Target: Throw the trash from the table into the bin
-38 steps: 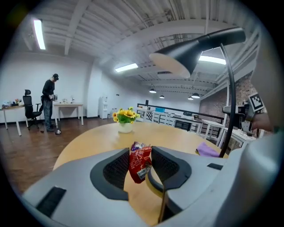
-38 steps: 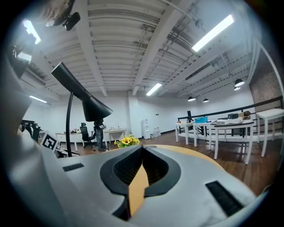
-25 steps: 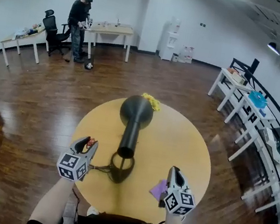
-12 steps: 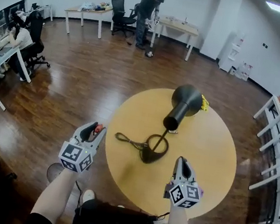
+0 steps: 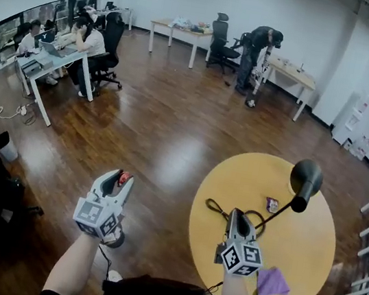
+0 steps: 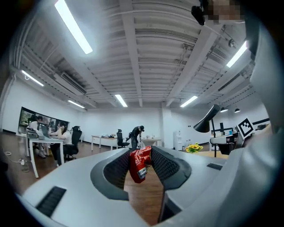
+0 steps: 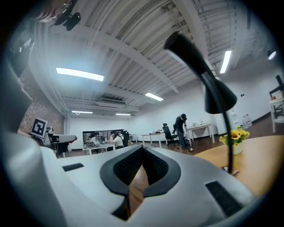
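Head view counts two grippers, one round table point(image 5: 306, 256), one black lamp point(image 5: 305, 178) on it, one purple scrap point(image 5: 272, 282) near the table's near edge, and one small packet point(image 5: 272, 204) beside the lamp's base. One person point(image 5: 259, 45) stands at a far desk, and at least two more sit at a desk on the left.

The left gripper point(image 5: 121, 176) is over the wood floor, left of the table. Its jaws are partly apart and clamped on one red wrapper point(image 6: 139, 163), which hangs crumpled between the ribbed pads. The right gripper point(image 5: 239, 216) is over the table's near-left part, with its jaws pressed together and nothing between them.

Only the head view shows the purple scrap and the packet. The left gripper view shows the wrapper's white label. The head view gives just a red spot point(image 5: 123, 177) at the jaw tips. Both gripper views show yellow flowers point(image 7: 236, 133) on the table, which the head view does not. No view shows a bin I can be sure of.
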